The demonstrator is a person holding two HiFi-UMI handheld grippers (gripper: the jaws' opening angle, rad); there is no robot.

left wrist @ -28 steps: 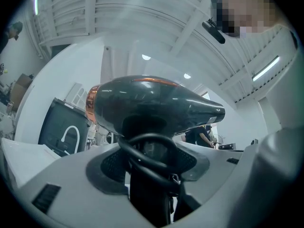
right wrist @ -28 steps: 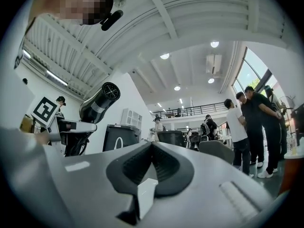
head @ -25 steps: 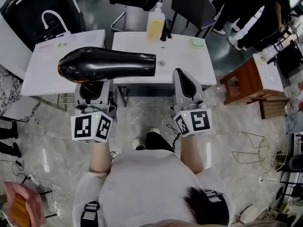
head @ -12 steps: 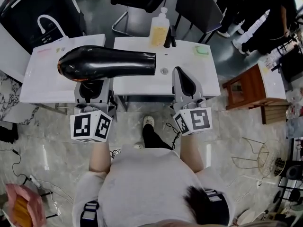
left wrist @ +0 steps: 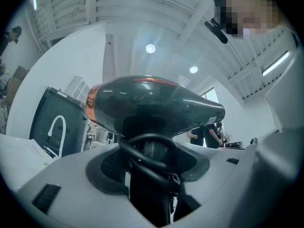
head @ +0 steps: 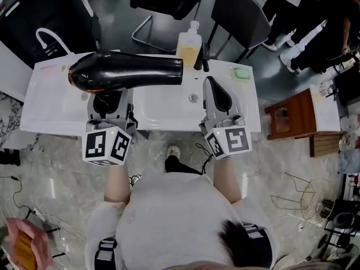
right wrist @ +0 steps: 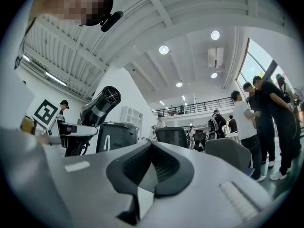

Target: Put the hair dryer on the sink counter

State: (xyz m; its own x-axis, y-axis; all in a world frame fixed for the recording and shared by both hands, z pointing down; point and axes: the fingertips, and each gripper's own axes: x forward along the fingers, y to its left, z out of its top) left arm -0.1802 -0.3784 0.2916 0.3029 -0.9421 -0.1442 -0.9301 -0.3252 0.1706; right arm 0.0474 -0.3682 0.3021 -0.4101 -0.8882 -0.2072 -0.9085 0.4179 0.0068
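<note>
My left gripper (head: 108, 103) is shut on the handle of a glossy black hair dryer (head: 126, 72), which lies level over the left part of the white sink counter (head: 39, 108), nozzle to the right. In the left gripper view the hair dryer (left wrist: 152, 106) fills the middle, its cord looped over the handle between the jaws. My right gripper (head: 218, 97) is shut with nothing in it and hovers over the basin. From the right gripper view, the hair dryer (right wrist: 100, 106) shows at the left, nozzle toward the camera.
A soap bottle (head: 189, 42) and a black tap (head: 199, 58) stand at the counter's back edge. A green soap dish (head: 241, 72) sits at its right. Black chairs (head: 237, 13) stand behind the counter, a wooden stool (head: 289, 117) to the right. People stand at the far right.
Both grippers and the hair dryer have come forward over the sink counter as the person stepped closer. Both grips are unchanged.
</note>
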